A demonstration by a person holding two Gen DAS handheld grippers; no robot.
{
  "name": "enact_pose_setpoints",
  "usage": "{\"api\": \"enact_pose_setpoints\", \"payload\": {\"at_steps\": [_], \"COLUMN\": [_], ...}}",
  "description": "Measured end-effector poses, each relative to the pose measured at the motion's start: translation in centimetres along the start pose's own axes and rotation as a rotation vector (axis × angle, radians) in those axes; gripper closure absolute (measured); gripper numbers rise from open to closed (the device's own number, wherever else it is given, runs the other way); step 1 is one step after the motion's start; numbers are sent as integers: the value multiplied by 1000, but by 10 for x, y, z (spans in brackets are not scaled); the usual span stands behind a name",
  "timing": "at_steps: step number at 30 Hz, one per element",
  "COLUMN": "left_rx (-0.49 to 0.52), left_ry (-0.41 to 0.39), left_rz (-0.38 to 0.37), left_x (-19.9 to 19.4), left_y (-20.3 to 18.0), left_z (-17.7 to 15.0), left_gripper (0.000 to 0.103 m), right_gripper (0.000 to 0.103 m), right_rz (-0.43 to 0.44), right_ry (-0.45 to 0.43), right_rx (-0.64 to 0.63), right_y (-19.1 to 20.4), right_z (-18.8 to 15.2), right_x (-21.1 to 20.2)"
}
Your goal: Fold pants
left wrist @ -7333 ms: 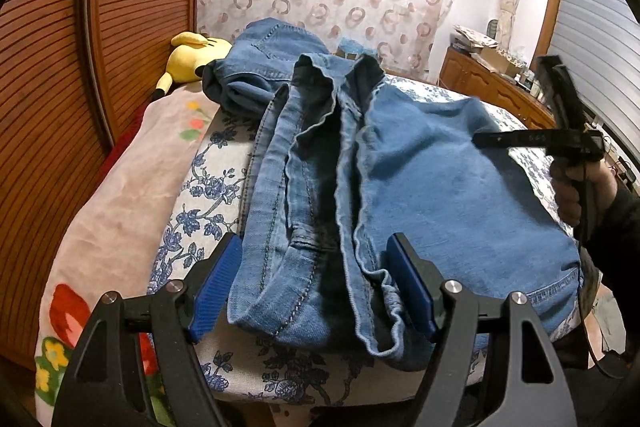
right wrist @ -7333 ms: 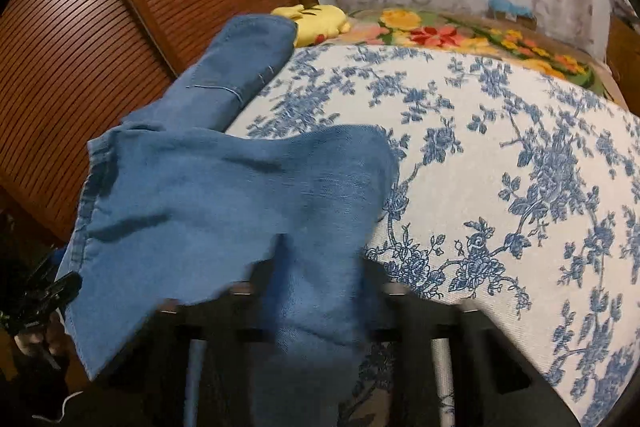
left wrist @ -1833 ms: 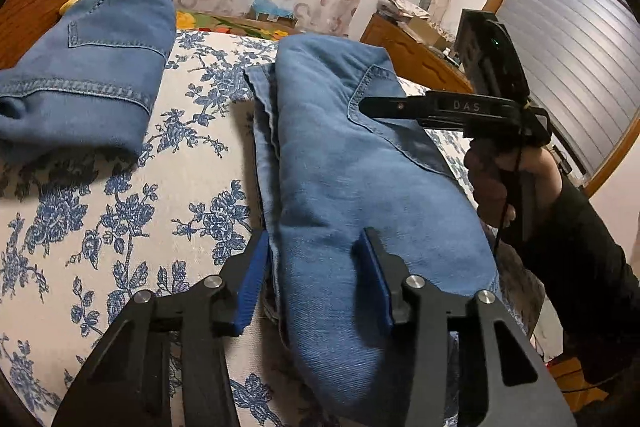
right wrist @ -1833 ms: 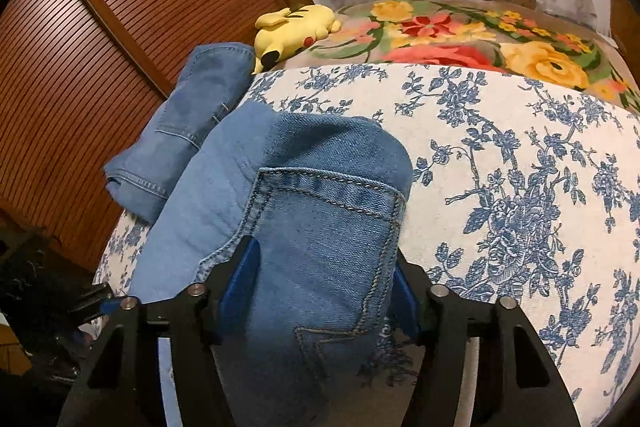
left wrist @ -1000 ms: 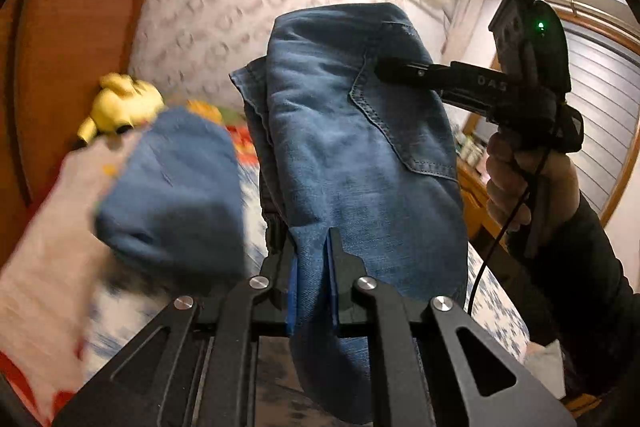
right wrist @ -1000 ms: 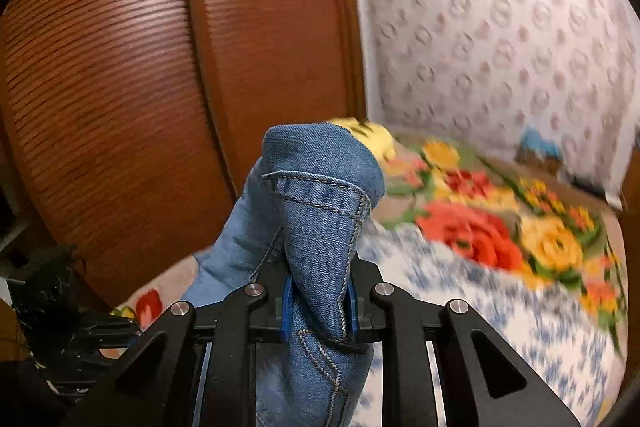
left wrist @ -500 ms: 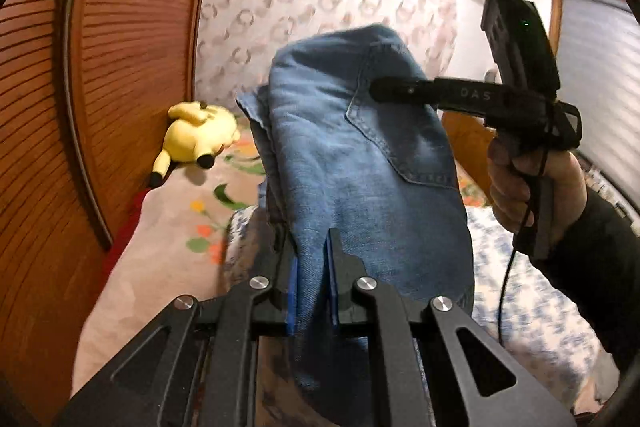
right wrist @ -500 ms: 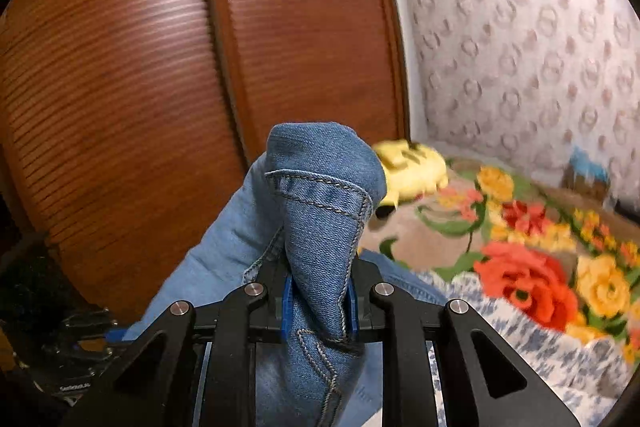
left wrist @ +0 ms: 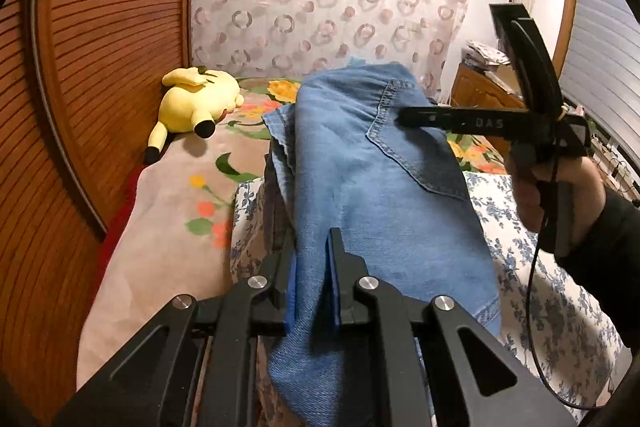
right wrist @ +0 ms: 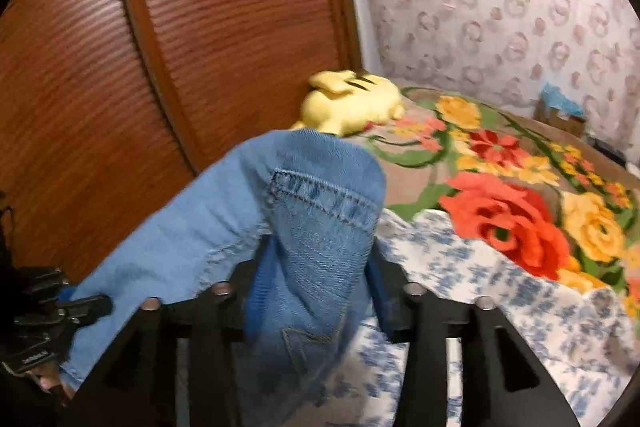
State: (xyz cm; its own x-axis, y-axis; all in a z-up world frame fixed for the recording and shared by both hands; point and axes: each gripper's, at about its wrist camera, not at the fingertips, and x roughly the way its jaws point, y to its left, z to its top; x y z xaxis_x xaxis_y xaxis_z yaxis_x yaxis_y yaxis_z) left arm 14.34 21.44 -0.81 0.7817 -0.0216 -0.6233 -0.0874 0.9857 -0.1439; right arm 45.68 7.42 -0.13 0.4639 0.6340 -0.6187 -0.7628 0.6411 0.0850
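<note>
The pants [left wrist: 372,187] are held above the bed [left wrist: 532,267], between both claws. A plush toy [left wrist: 192,103] is seen lying behind them, beside the wooden panel [left wrist: 100,67].

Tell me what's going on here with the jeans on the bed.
A person is folding a pair of blue jeans over a bed with a handheld gripper in each hand. The left gripper is clamped on one end of the folded denim. The right gripper has the other end between its fingers, but its jaws are opening, so it seems to be letting go. A yellow plush toy lies further back on the floral blanket, beside the wooden wall panel.
</note>
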Motion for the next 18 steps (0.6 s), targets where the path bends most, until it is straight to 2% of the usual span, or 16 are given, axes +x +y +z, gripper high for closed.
{"api": "enact_pose_setpoints", "payload": {"at_steps": [5, 6, 7, 8, 10, 13, 15, 18], "left_rx": [-9, -12, -13, -13, -14, -17, -17, -14], "left_ry": [2, 4, 7, 9, 11, 12, 8, 7], "left_rz": [8, 10, 12, 15, 24, 28, 29, 43], "left_x": [2, 3, 4, 7, 9, 10, 11, 13], "left_y": [-1, 0, 0, 1, 1, 0, 0, -2], "left_z": [3, 3, 3, 3, 2, -1, -1, -1], "left_gripper": [88, 88, 88, 88, 88, 88, 88, 88], "right_gripper": [51, 55, 66, 68, 68, 68, 68, 68], "right_rz": [-45, -49, -48, -45, -56, -62, -63, -60], "right_ry": [-76, -82, -87, -91, -85, -45, -22, -9], "right_rx": [-51, -74, -94, -103, -117, -94, -79, -55], "right_y": [24, 30, 36, 40, 45, 33, 25, 20], "right_z": [12, 8, 8, 9, 8, -1, -9, 5], "right_x": [-11, -15, -15, -14, -7, 17, 19, 22]}}
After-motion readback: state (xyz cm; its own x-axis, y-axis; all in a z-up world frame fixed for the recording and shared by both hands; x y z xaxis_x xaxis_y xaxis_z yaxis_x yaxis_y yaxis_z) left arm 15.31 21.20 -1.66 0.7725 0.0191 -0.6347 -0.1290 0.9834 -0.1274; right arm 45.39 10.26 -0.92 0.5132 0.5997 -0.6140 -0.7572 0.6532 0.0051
